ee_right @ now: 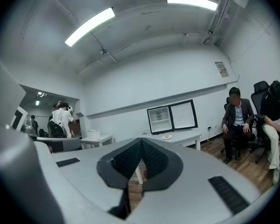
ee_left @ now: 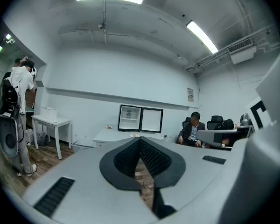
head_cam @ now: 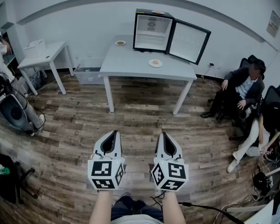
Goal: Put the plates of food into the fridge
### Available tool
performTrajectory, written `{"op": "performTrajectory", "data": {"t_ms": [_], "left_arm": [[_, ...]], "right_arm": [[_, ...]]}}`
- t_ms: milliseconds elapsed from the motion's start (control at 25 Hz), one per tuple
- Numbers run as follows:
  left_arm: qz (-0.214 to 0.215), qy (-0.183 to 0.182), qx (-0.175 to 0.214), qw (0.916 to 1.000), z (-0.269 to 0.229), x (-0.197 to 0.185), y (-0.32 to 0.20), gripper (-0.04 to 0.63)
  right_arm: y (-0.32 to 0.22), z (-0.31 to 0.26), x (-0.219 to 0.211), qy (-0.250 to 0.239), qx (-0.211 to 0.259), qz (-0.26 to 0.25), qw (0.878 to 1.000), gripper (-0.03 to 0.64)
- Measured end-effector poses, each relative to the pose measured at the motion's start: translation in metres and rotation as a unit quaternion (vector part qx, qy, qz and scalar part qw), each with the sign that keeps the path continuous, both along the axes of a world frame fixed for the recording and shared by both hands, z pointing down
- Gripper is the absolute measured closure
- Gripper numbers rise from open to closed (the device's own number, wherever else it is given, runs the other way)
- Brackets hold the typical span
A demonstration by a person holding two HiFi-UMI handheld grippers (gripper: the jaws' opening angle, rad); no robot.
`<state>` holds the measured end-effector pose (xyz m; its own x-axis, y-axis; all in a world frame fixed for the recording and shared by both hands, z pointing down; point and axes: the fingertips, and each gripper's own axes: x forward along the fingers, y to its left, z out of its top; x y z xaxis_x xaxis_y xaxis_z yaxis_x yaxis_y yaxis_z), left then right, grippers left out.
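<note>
Two plates wait untouched on the table [head_cam: 130, 59]: a near plate [head_cam: 155, 63] and a far plate [head_cam: 121, 43] beside the open fridge [head_cam: 151, 31]. Well back, the left gripper [head_cam: 114, 134] and right gripper [head_cam: 164, 136] are pressed shut, empty. The next move probably means approaching and opening a claw.

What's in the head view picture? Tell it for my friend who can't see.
The left hand-held gripper and right hand-held gripper, both shut and empty, hover over a wood floor. Ahead, a table holds an open fridge, a near plate and a far plate. People sit at right.
</note>
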<state>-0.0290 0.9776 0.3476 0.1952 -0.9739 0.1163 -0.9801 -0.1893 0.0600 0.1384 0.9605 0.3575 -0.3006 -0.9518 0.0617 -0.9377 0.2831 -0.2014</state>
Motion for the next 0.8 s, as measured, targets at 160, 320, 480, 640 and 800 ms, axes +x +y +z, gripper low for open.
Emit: {"op": "performTrajectory", "data": {"t_ms": [160, 320, 480, 640, 800], "left_arm": [[-0.001, -0.004, 0.002, 1.0, 0.0, -0.004, 0.002, 0.588], [-0.002, -0.005, 0.001, 1.0, 0.002, -0.006, 0.002, 0.588], [-0.002, -0.003, 0.001, 1.0, 0.002, -0.004, 0.004, 0.588], [0.0, -0.002, 0.0, 1.0, 0.003, -0.001, 0.003, 0.588], [-0.001, 0.005, -0.003, 1.0, 0.006, 0.004, 0.003, 0.588]], "right_arm": [[0.003, 0.0, -0.005, 0.003, 0.001, 0.0, 1.0, 0.603], [0.003, 0.001, -0.005, 0.009, 0.002, 0.002, 1.0, 0.603], [0.005, 0.0, -0.001, 0.004, 0.002, 0.004, 1.0, 0.603], [0.006, -0.002, 0.002, -0.005, 0.012, 0.006, 1.0, 0.603], [0.007, -0.003, 0.011, -0.005, 0.016, 0.007, 1.0, 0.603]]}}
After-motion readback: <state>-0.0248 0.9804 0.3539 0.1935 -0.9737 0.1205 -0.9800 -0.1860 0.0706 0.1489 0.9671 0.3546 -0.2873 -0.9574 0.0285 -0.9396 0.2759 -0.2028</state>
